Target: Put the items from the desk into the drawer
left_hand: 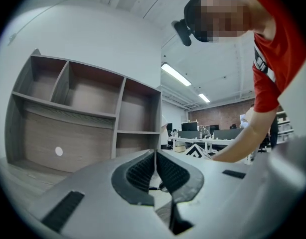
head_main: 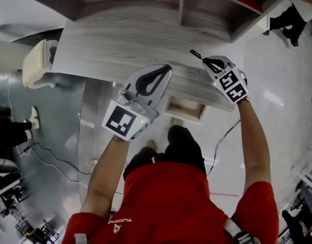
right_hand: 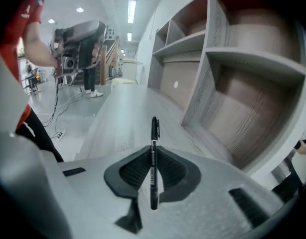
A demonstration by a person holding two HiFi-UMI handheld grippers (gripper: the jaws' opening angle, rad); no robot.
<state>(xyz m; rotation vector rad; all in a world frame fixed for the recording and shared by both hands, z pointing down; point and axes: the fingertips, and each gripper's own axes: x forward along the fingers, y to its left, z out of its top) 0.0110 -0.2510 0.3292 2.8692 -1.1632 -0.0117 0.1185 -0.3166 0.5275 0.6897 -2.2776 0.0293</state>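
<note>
- Clamped between the jaws of the right gripper (right_hand: 153,151): a black pen (right_hand: 154,128), with one end sticking out past them.
- Held over the right end of the wood-grain table (head_main: 110,50), just beyond the open drawer (head_main: 185,108).
- Pressed together on nothing: the jaws of the left gripper (left_hand: 155,153), above the table's near edge.

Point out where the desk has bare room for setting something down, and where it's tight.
The desk is bare from its left end to the left tongs, between the shelf unit and the front edge. The open drawer shows a bare bottom too. Tightest is the right end, where the right tongs hold the pen near the drawer.
</note>
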